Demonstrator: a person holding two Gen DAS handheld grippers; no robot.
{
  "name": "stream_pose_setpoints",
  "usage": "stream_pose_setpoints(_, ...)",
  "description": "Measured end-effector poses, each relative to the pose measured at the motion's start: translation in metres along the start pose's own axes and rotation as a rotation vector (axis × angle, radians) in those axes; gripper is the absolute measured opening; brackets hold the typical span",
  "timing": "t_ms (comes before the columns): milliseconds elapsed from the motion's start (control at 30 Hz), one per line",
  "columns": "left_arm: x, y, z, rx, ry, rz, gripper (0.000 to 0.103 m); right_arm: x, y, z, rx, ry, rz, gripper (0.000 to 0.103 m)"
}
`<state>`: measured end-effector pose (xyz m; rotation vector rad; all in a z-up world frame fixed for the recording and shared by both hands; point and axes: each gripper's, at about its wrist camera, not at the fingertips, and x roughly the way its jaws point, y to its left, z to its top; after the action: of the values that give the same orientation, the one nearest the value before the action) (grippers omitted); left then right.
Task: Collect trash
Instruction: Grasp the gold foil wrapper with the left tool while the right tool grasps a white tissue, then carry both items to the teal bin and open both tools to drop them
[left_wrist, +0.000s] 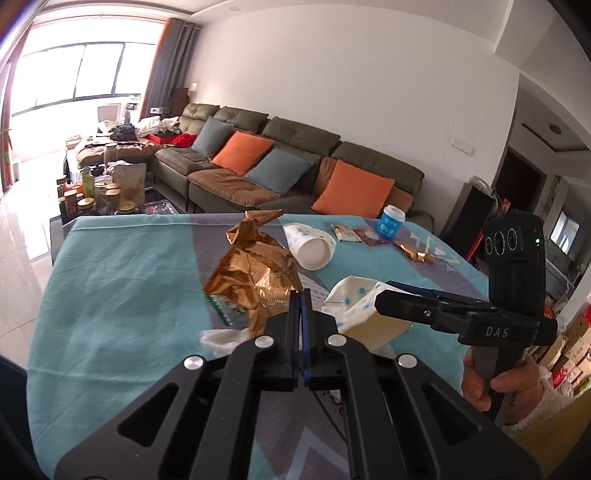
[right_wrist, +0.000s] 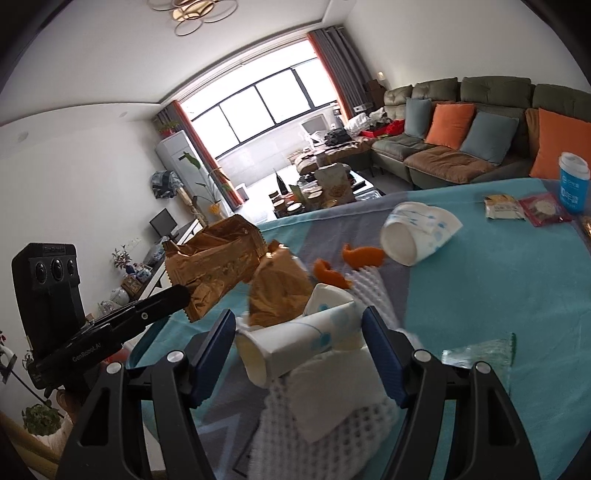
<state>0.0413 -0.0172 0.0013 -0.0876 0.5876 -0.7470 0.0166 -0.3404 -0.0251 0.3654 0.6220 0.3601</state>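
a living room with a long olive sofa and orange and grey cushions sits behind a table spread with a teal and grey cloth, and the trash lies scattered over it. the left gripper has its jaws pressed together on the lower edge of a crumpled gold foil bag; in the right wrist view that bag hangs off the cloth from the pinch. the right gripper stands wide, a flattened paper cup between its jaws, but whether the pads actually press on it cannot be told. that cup rests on white foam netting and a tissue. farther off lie another dotted paper cup on its side, two small snack packets, a blue lidded cup standing near the far edge, a twisted gold wrapper, orange peel pieces and a clear plastic scrap.

the pinch on the foil is thin and near one edge, so the slick bag could slide out or tear if swung quickly. the loose cup could roll off the netting if the right jaws close off centre. a low sweep over the table might knock the blue cup over
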Motion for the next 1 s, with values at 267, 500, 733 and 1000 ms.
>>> stream_pose_setpoints(267, -0.051, 0.027, -0.012, -0.048, -0.049, 0.075, 0.001, 0.015, 0.038, 0.005, -0.034, 0.035, 0.117, 0.043)
stream_pose_setpoints(500, -0.081, 0.051, -0.034, -0.107, -0.054, 0.153, 0.001, 0.052, 0.060, -0.011, -0.086, 0.142, 0.082, 0.043)
stream_pose_setpoints(733, -0.094, 0.069, -0.050, -0.150, -0.050, 0.196, 0.001, 0.054, 0.073, -0.011, -0.143, 0.166, 0.060, 0.004)
stream_pose_setpoints(1000, -0.132, 0.093, -0.062, -0.203, -0.084, 0.270, 0.001, 0.038, 0.101, 0.005, -0.175, 0.138, 0.147, 0.002)
